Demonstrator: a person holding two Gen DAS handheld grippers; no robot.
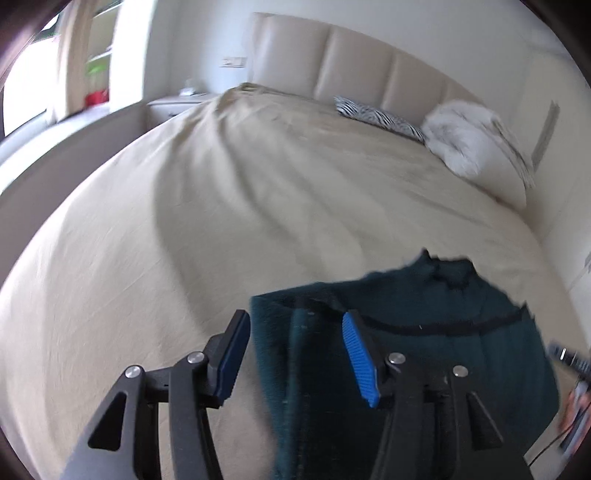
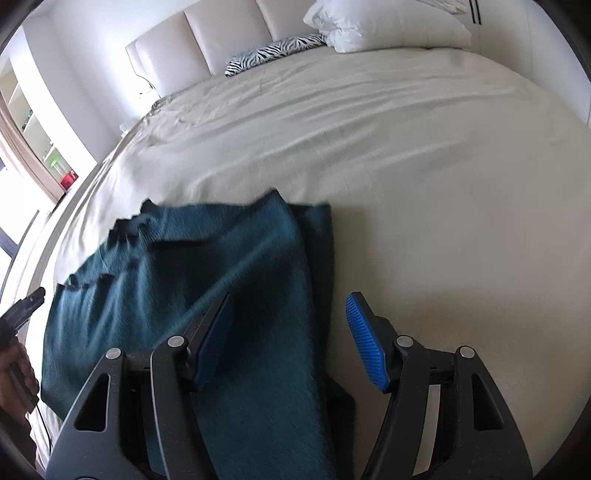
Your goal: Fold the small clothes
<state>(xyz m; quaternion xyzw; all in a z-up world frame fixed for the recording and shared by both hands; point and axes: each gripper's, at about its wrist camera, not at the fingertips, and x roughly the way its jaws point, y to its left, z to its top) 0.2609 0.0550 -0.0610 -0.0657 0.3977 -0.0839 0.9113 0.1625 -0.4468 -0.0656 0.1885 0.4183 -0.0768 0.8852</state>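
A dark teal knitted sweater (image 1: pixel 424 350) (image 2: pixel 166 277) lies flat on the beige bed sheet (image 1: pixel 184 221), neck toward the headboard, with one side folded over its middle. My left gripper (image 1: pixel 295 325) hovers over the sweater's left edge, jaws apart, blue pads touching no cloth. My right gripper (image 2: pixel 291 306) stands open above the sweater's right edge, with nothing pinched. In the right wrist view the left gripper (image 2: pixel 26 306) and the hand holding it show at the far left edge.
A zebra-print pillow (image 1: pixel 376 116) (image 2: pixel 273 51) and white pillows (image 2: pixel 388 26) lie against the padded headboard (image 1: pixel 351 59). A nightstand (image 1: pixel 177 105) stands at the bed's far left. Shelves with a red item (image 2: pixel 68 179) line the left wall.
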